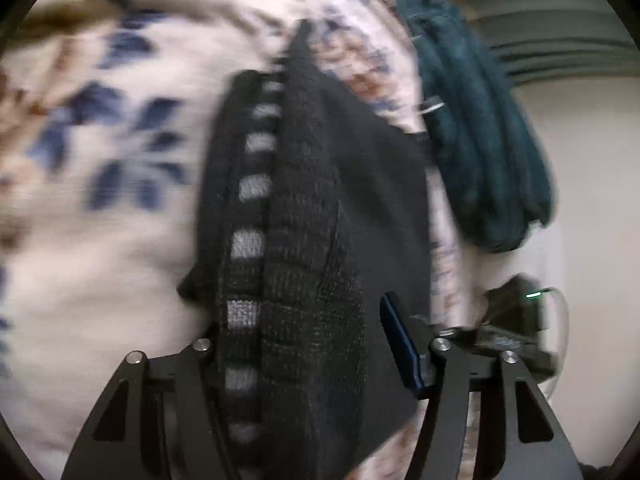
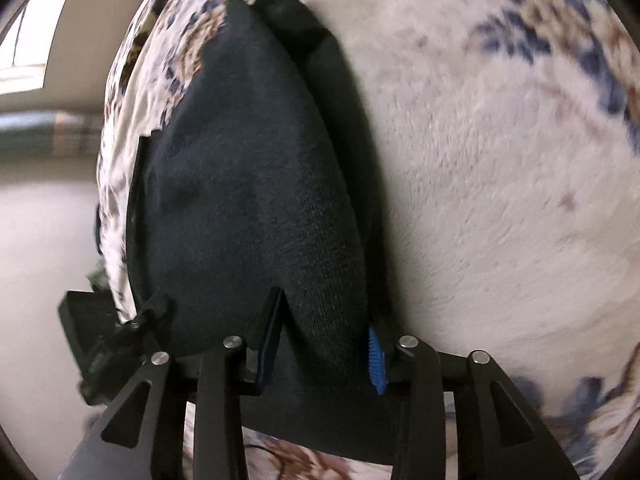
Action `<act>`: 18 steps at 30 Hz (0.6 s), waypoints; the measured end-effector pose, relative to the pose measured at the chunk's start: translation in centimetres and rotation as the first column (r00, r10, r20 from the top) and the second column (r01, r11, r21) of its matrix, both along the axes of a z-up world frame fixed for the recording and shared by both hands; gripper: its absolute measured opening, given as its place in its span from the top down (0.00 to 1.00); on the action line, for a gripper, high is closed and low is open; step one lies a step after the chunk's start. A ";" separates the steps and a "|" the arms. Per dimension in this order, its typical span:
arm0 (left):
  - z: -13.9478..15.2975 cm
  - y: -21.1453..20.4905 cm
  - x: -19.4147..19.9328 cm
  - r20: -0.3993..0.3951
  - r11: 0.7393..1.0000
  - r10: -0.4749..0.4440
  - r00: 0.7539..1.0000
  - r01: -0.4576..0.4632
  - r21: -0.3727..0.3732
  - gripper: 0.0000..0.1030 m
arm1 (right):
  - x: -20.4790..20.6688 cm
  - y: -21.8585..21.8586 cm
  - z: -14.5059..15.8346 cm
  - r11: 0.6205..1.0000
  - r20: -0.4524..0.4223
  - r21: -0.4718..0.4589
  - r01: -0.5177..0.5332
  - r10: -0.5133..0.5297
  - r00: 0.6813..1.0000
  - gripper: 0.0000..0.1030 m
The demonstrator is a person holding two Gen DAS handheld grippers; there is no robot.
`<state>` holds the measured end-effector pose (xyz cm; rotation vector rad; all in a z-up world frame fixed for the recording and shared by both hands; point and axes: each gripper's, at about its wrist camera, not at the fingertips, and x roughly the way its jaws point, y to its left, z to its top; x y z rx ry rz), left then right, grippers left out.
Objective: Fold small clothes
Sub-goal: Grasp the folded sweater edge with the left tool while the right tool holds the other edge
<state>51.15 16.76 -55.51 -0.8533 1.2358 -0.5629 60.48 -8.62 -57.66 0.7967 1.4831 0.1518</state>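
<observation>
On floral blanket (image 2: 500,168): black knit garment (image 2: 248,184), doubled lengthwise.
Left gripper (image 1: 316,364): garment between jaws, grip unclear.
Right gripper (image 2: 320,356): clamping garment's near edge.
Progress: mid-fold; flattening remains.

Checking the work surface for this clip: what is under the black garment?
The black garment lies on a cream blanket with blue and brown flowers, which shows on both sides. Whatever is directly beneath the garment is covered.
</observation>
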 end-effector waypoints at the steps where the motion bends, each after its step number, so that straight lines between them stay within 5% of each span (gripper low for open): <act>1: 0.1 0.5 -0.2 0.014 0.995 0.015 1.000 -0.014 -0.094 0.57 | -0.1 -0.3 -0.1 0.999 -0.008 0.022 0.027 -0.027 1.000 0.62; 4: -2.6 4.2 -1.2 -0.073 0.902 0.143 0.987 -0.161 -0.400 0.64 | -0.3 -1.0 -0.4 0.995 -0.014 0.079 0.056 -0.055 0.998 0.64; 8: -3.9 6.8 -1.4 -0.149 0.961 0.139 0.979 -0.170 -0.217 0.59 | 0.1 0.2 -0.1 0.998 -0.004 0.054 -0.017 0.017 1.000 0.65; 11: -1.0 7.7 -0.9 -0.135 0.991 0.117 0.984 -0.125 -0.053 0.58 | 0.6 0.5 1.3 0.997 0.003 -0.021 -0.073 0.073 0.997 0.65; 14: 3.3 8.2 0.5 -0.035 0.987 0.103 0.994 -0.097 0.130 0.57 | 1.4 -0.3 3.2 0.996 0.045 -0.066 -0.065 0.068 0.997 0.65; 18: 5.0 5.8 5.4 0.032 0.976 0.036 0.999 -0.042 0.212 0.55 | 4.1 -2.8 4.9 0.997 0.134 -0.049 0.057 -0.050 0.990 0.64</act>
